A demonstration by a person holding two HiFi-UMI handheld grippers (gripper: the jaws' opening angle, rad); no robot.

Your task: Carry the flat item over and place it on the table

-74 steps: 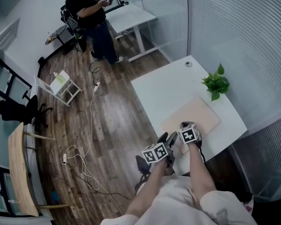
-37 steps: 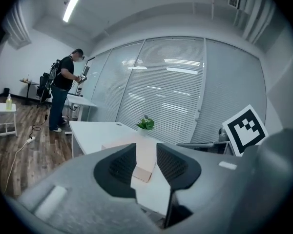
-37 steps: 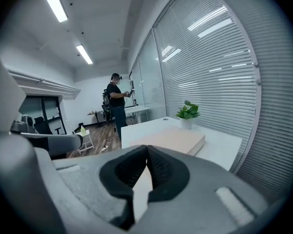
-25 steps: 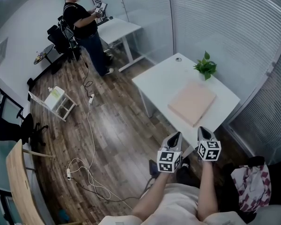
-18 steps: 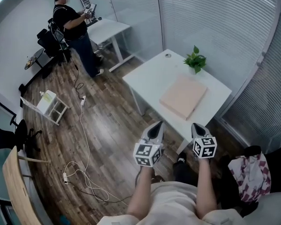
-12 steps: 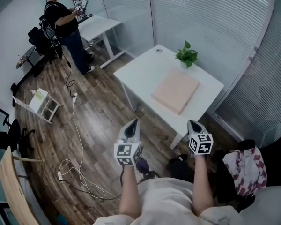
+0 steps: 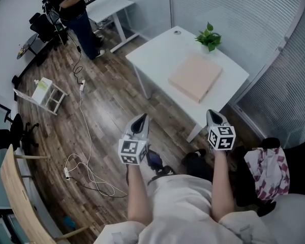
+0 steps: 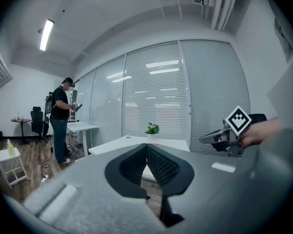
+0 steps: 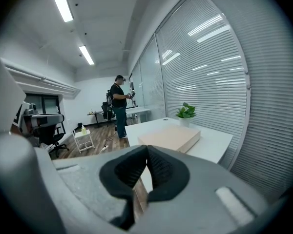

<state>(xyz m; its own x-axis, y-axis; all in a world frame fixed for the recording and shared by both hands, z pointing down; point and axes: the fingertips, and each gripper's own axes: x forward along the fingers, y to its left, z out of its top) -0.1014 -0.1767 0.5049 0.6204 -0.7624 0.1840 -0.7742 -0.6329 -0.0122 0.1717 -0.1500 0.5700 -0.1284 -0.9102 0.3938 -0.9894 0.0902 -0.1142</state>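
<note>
The head camera is looking steeply down, taking in the left gripper (image 7: 141,120) and right gripper (image 7: 214,116) close below, with the white table (image 7: 157,52) lying ahead of both pairs of jaws. Each gripper camera is riding just behind its own jaws and facing level past their tips, the right one sitting nearer the table. All three views are sharing that table, its potted plant (image 7: 209,36) and the standing person (image 7: 73,6) far beyond the jaws.

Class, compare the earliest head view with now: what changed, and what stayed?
The left gripper and right gripper have drawn back from the board, off the table, and spread apart, both shut and empty. The board stays flat beside the plant.
</note>
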